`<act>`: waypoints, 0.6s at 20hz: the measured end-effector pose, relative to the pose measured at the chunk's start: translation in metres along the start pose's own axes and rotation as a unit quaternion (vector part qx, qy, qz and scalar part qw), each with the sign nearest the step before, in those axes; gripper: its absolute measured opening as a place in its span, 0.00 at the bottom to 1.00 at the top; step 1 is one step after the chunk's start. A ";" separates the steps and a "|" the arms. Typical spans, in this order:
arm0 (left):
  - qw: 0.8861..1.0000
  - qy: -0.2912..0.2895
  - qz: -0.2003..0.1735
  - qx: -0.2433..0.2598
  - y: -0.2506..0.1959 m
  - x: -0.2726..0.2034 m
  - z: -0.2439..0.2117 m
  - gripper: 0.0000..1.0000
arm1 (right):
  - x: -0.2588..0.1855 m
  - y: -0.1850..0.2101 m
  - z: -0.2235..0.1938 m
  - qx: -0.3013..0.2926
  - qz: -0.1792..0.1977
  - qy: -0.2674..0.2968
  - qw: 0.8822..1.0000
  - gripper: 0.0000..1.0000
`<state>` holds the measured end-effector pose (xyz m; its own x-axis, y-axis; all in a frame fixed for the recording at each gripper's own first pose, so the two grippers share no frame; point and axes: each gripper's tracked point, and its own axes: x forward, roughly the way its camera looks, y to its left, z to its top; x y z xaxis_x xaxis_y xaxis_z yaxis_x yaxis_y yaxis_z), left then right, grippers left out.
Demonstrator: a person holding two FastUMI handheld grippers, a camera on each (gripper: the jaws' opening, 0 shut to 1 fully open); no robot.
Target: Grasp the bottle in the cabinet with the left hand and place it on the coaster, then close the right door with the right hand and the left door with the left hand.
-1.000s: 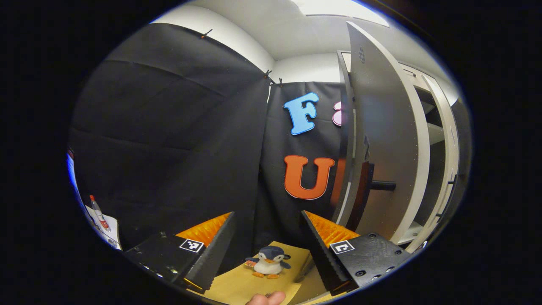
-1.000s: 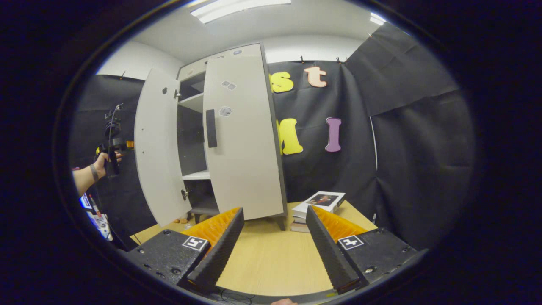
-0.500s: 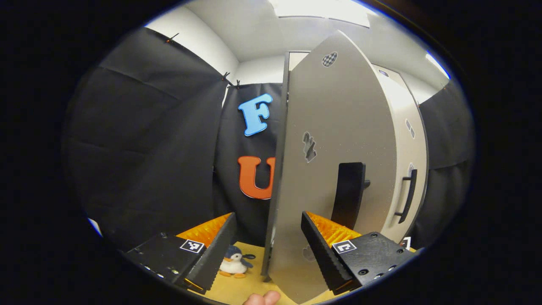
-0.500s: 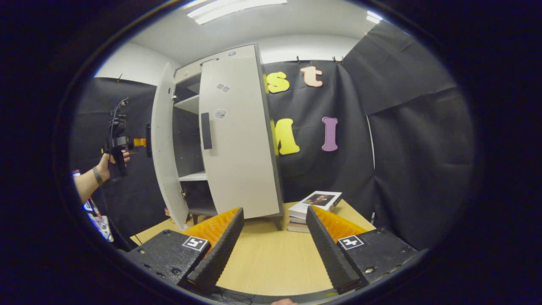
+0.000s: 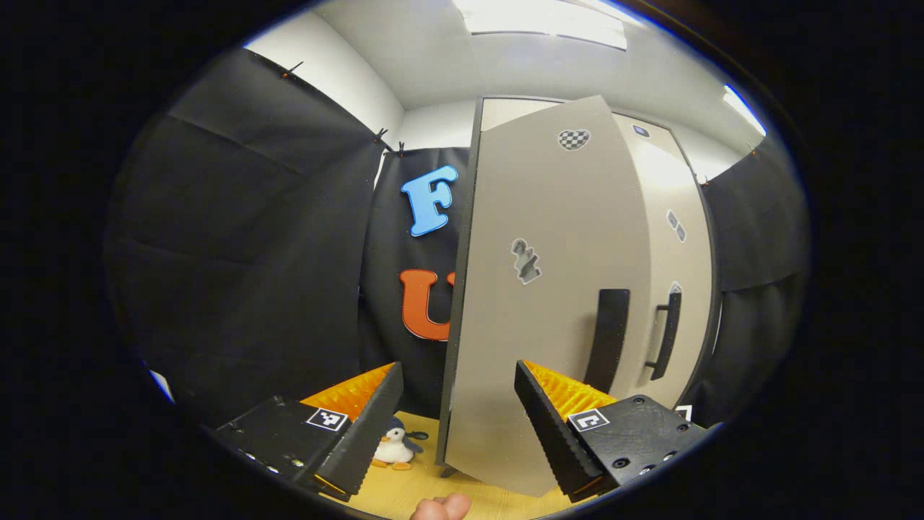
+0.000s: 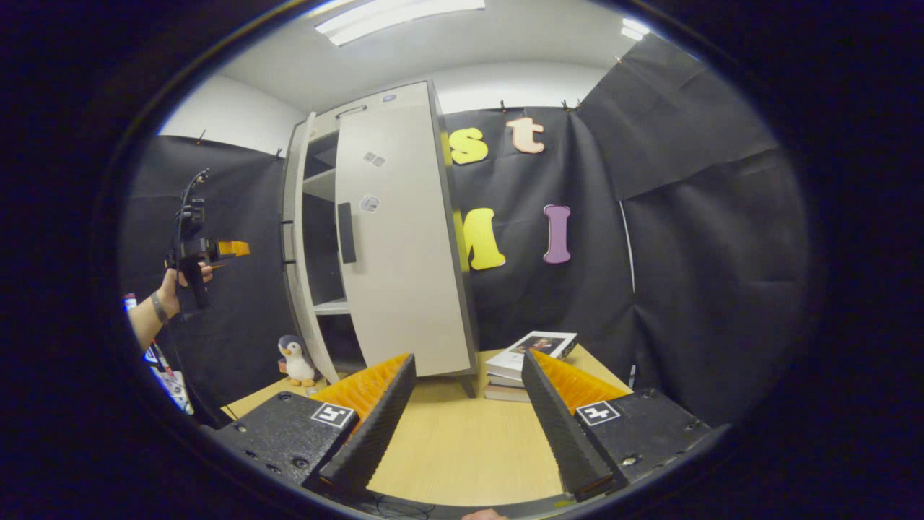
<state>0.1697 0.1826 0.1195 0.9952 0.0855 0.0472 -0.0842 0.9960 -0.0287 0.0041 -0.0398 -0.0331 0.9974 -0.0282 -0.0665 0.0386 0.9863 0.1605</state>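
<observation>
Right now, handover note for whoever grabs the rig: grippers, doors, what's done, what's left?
Left gripper: open, holding nothing, facing the left door.
Right gripper: open, holding nothing, low over the table.
Right door: looks about shut.
Left door: partly open; shelves show through the gap in the right gripper view.
Bottle and coaster: can't confirm placement.
Left to do: push left door shut.

Grey cabinet door (image 5: 548, 289), black handle (image 5: 605, 339); black-white penguin (image 6: 294, 359).
</observation>
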 end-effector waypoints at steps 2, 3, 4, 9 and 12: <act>1.000 -0.005 -0.005 0.011 -0.012 -0.022 -0.004 0.95 | 0.002 0.008 0.007 0.003 0.014 -0.001 1.000 0.97; 1.000 -0.007 -0.007 0.020 -0.018 -0.035 -0.008 0.95 | 0.002 0.011 0.013 0.004 0.020 -0.004 1.000 0.97; 1.000 -0.007 -0.008 0.025 -0.025 -0.048 -0.011 0.95 | 0.003 0.014 0.019 0.004 0.025 -0.009 1.000 0.97; 0.999 -0.020 -0.028 0.025 -0.070 -0.102 -0.032 0.99 | 0.007 0.019 0.047 -0.005 0.029 -0.038 0.999 0.96; 0.999 -0.023 -0.041 0.028 -0.097 -0.129 -0.050 0.99 | 0.008 0.018 0.064 -0.014 0.032 -0.050 0.998 0.97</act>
<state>0.0516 0.0732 0.0659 0.9957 0.0040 0.0930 -0.0071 0.9994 0.0333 0.0162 -0.0327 0.0326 0.9989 0.0207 0.0415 -0.0261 0.9906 0.1342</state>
